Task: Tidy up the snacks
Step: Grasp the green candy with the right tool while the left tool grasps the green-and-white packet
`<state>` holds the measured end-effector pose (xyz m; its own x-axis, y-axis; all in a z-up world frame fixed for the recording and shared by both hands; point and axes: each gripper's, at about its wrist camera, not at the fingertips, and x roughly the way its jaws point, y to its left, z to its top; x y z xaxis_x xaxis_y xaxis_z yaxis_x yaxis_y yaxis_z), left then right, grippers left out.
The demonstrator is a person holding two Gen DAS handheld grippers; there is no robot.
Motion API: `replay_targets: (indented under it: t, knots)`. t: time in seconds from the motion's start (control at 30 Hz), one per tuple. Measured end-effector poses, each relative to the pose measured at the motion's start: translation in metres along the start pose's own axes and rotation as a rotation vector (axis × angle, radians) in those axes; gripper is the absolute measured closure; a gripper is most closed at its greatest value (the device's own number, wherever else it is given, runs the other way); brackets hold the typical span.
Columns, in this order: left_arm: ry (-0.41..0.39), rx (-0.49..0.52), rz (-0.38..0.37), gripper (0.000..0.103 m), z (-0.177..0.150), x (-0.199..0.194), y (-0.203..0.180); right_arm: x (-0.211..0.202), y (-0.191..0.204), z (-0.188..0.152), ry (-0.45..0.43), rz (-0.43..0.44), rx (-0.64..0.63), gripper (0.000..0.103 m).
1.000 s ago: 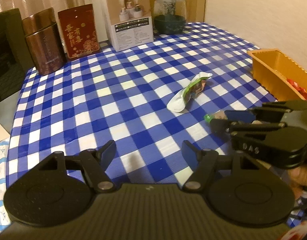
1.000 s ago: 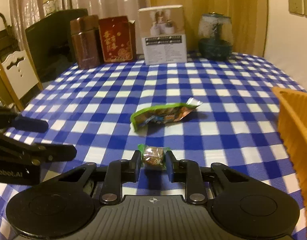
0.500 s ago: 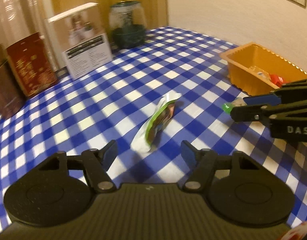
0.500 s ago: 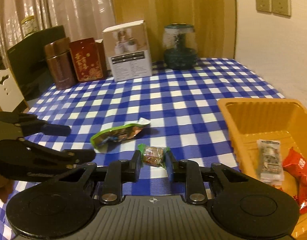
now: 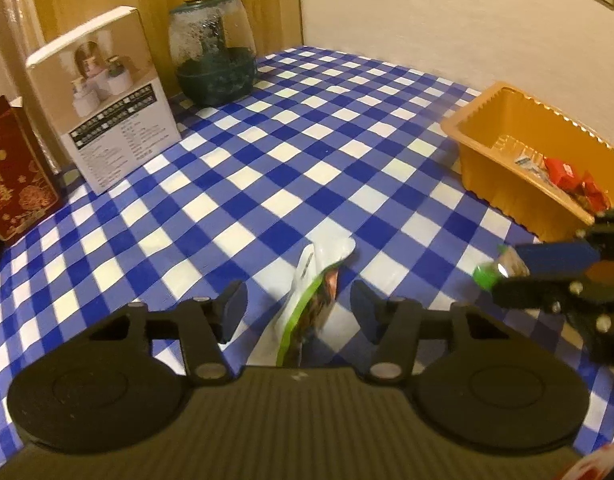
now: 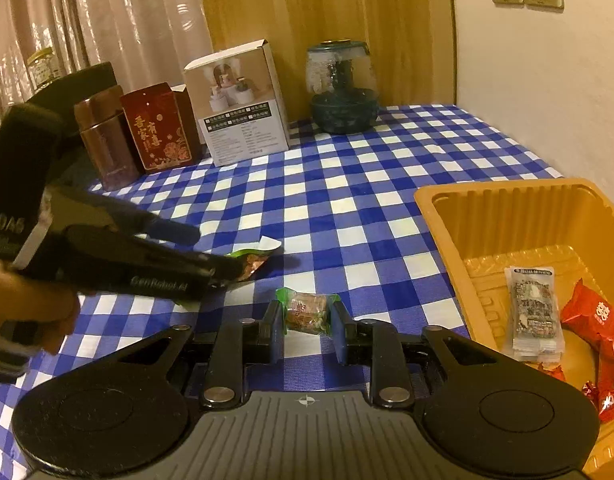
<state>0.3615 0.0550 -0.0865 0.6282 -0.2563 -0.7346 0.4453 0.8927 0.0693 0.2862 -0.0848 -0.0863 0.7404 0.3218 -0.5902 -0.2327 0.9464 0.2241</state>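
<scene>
On the blue-and-white checked counter (image 5: 291, 168), at the left, the left hand-held gripper (image 5: 297, 308) is standing wide open around a long snack pouch (image 5: 307, 304), which is lying between the two fingers without touching them. This pouch is showing a white back, a green edge and a dark printed front. Further right, the right hand-held gripper (image 6: 305, 326) is pressing both fingers on a small candy (image 6: 307, 312), brown inside a clear wrapper with green twisted ends. At the far right, an orange tray (image 6: 507, 216) is holding a grey packet (image 6: 533, 312) and red wrapped snacks (image 6: 595, 320).
</scene>
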Motion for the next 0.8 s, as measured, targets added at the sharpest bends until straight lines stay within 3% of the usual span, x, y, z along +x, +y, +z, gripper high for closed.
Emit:
replay_targets:
  t: [0.4,0.57,0.8]
  knots:
    - [0.131,0.049,-0.037,0.067,0.005,0.028,-0.002,0.003,-0.003,0.0,0.016,-0.007,0.021,0.077]
    - [0.14,0.039,-0.014,0.079,0.0,0.026,-0.003,0.002,-0.005,0.001,0.013,-0.011,0.024,0.077]
    - [0.14,-0.02,0.01,0.081,-0.013,0.01,-0.018,-0.002,-0.003,-0.001,0.016,-0.013,0.023,0.077]
